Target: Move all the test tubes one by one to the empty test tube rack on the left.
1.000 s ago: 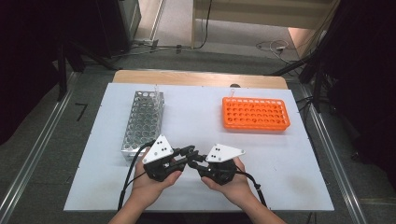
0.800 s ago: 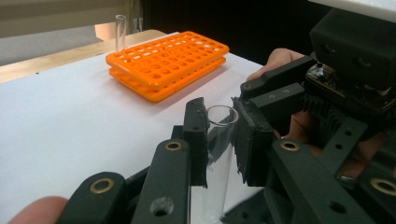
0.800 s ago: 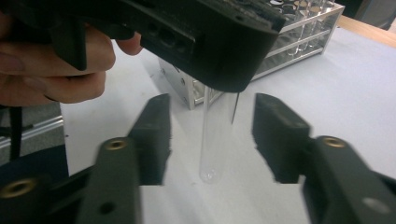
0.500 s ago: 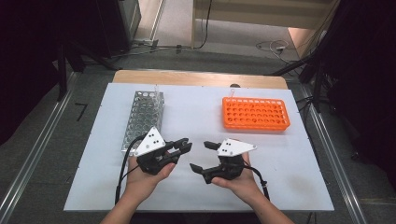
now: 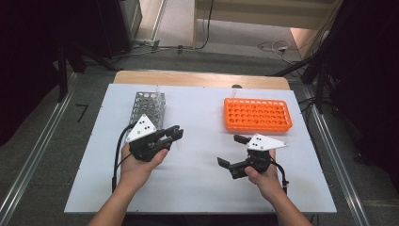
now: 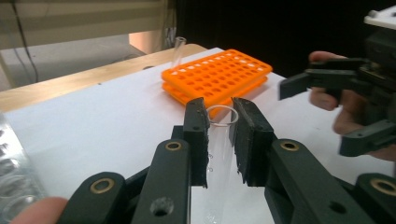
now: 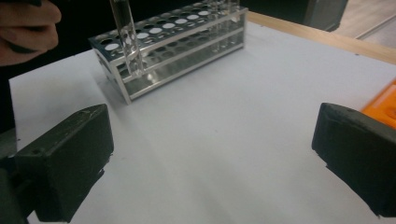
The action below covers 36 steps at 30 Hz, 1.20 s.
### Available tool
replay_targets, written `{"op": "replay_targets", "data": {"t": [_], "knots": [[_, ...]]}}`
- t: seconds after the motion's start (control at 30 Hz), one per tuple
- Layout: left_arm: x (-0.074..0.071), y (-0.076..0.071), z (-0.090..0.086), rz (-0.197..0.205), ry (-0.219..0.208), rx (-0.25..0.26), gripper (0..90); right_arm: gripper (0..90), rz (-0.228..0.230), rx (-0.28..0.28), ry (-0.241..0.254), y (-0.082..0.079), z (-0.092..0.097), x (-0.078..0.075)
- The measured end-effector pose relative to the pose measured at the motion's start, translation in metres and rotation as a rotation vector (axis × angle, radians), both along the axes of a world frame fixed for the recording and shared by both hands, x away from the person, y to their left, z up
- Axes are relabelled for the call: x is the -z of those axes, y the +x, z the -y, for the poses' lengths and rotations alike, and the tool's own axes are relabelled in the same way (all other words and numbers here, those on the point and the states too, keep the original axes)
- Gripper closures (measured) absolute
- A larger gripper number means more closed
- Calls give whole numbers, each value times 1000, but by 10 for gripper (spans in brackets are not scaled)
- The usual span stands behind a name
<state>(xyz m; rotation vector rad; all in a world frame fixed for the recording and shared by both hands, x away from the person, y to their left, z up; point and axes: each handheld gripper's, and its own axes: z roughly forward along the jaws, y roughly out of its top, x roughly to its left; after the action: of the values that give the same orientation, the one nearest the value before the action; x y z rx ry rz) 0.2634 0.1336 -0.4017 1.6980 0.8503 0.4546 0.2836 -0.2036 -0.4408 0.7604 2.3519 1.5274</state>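
My left gripper is shut on a clear glass test tube; in the left gripper view the tube's open rim stands between the two pads. In the right gripper view the same tube hangs upright in front of the metal rack. My right gripper stands wide open over the white table with nothing between its jaws, which have just been opening. An orange rack lies at the back right, and the metal rack at the back left, just behind my left gripper.
The white table top spreads bare between and in front of the two hands. One clear tube stands in the far corner of the orange rack. Several tubes stand at the metal rack's far end. Dark floor and rails surround the table.
The two grippers were tip to tip at mid-table; they have since drawn apart, left going left, right going right. The right jaws went from shut to wide open. The tube stayed with the left.
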Motion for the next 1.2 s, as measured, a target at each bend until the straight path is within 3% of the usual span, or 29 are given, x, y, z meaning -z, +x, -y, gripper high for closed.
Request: {"op": "replay_targets", "data": {"t": [0.3,0.57,0.83,1.2], "knots": [[-4,23,-20,-9,-14,-83,759,0,1,65,-4,0,37,3],[-8,41,-33,-4,-10,-158,759,0,-2,104,-31,-3,56,7],[-6,60,-45,-3,-13,-227,759,0,2,121,-25,-1,61,7],[-6,83,-52,30,-12,-329,759,0,2,121,-21,-1,61,7]]}}
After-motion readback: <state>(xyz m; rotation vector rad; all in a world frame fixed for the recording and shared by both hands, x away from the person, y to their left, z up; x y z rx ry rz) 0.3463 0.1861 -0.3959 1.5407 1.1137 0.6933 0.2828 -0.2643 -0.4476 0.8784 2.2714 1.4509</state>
